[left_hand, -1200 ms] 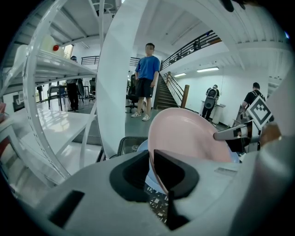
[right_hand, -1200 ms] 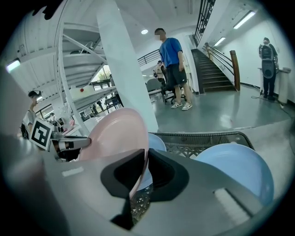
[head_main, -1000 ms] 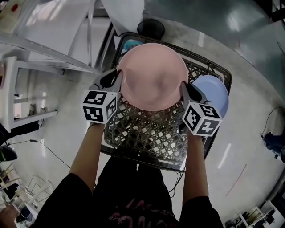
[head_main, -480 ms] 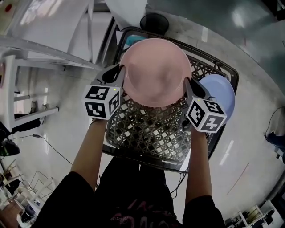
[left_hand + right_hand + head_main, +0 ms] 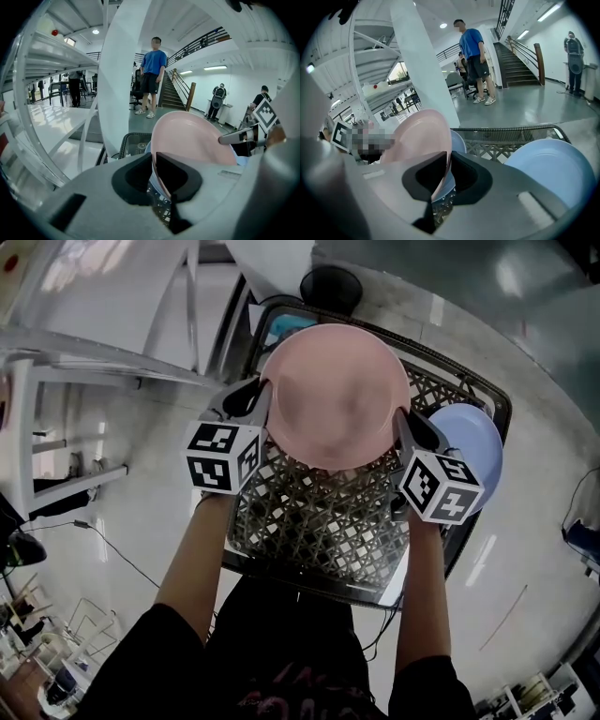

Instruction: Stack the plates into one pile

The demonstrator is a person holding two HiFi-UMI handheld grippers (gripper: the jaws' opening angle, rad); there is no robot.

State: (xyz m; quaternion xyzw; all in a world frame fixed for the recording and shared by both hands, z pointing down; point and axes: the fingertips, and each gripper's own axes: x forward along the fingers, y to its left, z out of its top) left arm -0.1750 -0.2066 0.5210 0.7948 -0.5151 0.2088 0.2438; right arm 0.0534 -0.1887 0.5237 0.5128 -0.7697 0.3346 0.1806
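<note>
Pink plate | clamped by left gripper, right gripper | over basket

Basket far end beneath pink plate

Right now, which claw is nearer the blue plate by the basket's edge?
Right. The right claw grips the pink plate beside the blue plate; the left claw grips its far rim.

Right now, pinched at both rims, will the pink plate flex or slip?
Probably stiff: the pink plate shows no bend between the left gripper and right gripper. Likely light, since two thin rim pinches carry it. Its smooth sheen suggests it could slip or pivot if either grip loosens.
</note>
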